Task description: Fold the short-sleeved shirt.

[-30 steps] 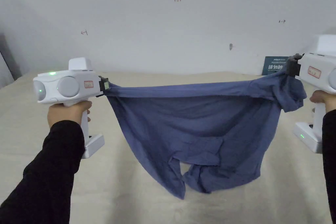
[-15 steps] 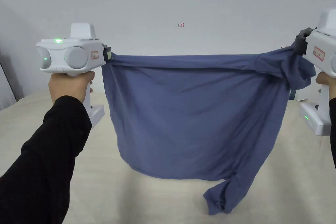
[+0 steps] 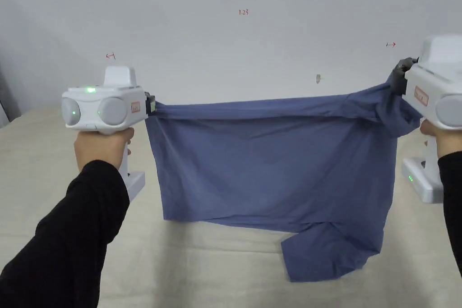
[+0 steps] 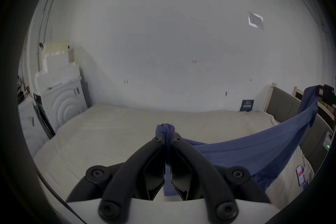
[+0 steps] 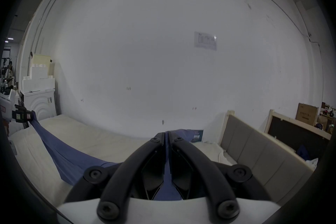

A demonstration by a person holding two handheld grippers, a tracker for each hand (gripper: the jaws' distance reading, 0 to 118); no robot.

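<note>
Short-sleeved shirt (image 3: 270,160), blue-grey knit, one piece: held in the air above a bed (image 3: 36,151) covered in cream sheeting, stretched between two handheld grippers so that its long axis runs side to side across the head view, the taut upper edge nearly level and rising slightly toward the right. Left gripper (image 3: 152,107), white body with black jaws, grasped by a hand in a black sleeve: its jaws are pressed together on a bunched corner of the cloth, a small knot of fabric poking out past the tips in the left gripper view (image 4: 165,134). Right gripper (image 3: 397,80), same make: its jaws are likewise clamped on the opposite end of the upper edge, with one sleeve draped just below the grip; cloth runs between the closed jaws in the right gripper view (image 5: 166,137). The body of the shirt hangs downward as a broad flat panel; the lower edge slopes down to the right, where a loose flap, likely the other sleeve, trails onto the sheeting. Background: plain white wall (image 3: 243,43) with small red marks; grey padded headboard (image 5: 254,148) at the bed's right end.
</note>
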